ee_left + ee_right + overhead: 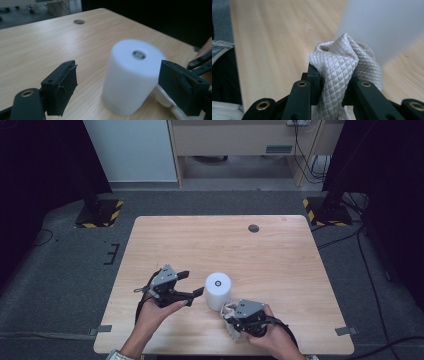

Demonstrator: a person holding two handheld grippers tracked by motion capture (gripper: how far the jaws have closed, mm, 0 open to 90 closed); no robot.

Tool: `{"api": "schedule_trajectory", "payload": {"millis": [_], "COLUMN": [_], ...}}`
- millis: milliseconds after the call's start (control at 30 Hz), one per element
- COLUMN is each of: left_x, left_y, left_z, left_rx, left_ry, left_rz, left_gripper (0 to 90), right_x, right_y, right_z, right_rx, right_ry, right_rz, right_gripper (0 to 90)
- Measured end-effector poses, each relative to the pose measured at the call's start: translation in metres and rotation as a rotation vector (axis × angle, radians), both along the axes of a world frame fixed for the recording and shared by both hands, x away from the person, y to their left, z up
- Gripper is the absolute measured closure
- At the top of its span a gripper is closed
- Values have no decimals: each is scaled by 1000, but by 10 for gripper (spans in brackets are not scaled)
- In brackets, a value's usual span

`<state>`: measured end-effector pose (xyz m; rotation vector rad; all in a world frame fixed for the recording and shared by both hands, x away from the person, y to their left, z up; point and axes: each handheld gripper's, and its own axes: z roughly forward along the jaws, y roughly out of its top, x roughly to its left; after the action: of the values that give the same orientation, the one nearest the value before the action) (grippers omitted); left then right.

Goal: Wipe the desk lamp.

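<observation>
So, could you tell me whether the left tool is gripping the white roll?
No, the left tool stands open around the white roll, pads clear of it.

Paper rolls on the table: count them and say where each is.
1. The white paper roll stands upright near the table's front edge, between the open left gripper and the right gripper.

High view: fixed above the near edge of the table (pixel 280 245), angled forward and down, far enough back to take in the whole top plus floor beyond. Left gripper view: low, close, looking across the wood at the white roll (pixel 131 77). Right gripper view: tighter still, right up against a quilted cloth (pixel 342 72). Shared by all three: roll and tabletop.
</observation>
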<state>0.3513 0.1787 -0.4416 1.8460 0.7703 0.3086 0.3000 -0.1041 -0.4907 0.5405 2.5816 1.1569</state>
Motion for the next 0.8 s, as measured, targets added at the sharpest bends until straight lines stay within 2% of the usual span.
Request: {"api": "schedule_trajectory", "payload": {"millis": [33,67,100,167,233,267,367,533,567,600,633,800], "left_x": [-5,-5,-9,-11,-12,-11,-10,-9,-9,-9,-8,-8], "left_y": [13,13,22,27,30,30,28,24,23,23,22,21], "left_z": [-9,-9,-17,-22,-27,-28,-30,-34,-34,-34,-34,-35], "left_rx": [21,21,42,56,76,93,107,133,133,133,125,135], "left_ry": [12,12,27,39,61,74,77,91,95,95,99,90], "left_rz": [28,28,46,52,63,69,73,67,59,59,63,63], "left_gripper": [146,146,148,156,159,163,170,174,194,199,199,191], "right_x": [-2,-4,-6,-9,-10,-10,-8,-2,0,0,1,3], "right_y": [7,12,20,34,38,53,66,69,68,68,66,65], "right_z": [-2,-3,-6,-12,-14,-21,-29,-37,-39,-39,-42,-41], "right_rx": [-7,-8,-11,-23,-27,-29,-36,-15,3,3,18,19], "right_ry": [0,-1,-4,-17,-20,-22,-23,3,28,28,40,44], "right_rz": [19,25,44,70,78,94,98,91,94,94,102,87], "right_gripper": [747,746,746,746,745,742,735,702,643,643,600,522]}}
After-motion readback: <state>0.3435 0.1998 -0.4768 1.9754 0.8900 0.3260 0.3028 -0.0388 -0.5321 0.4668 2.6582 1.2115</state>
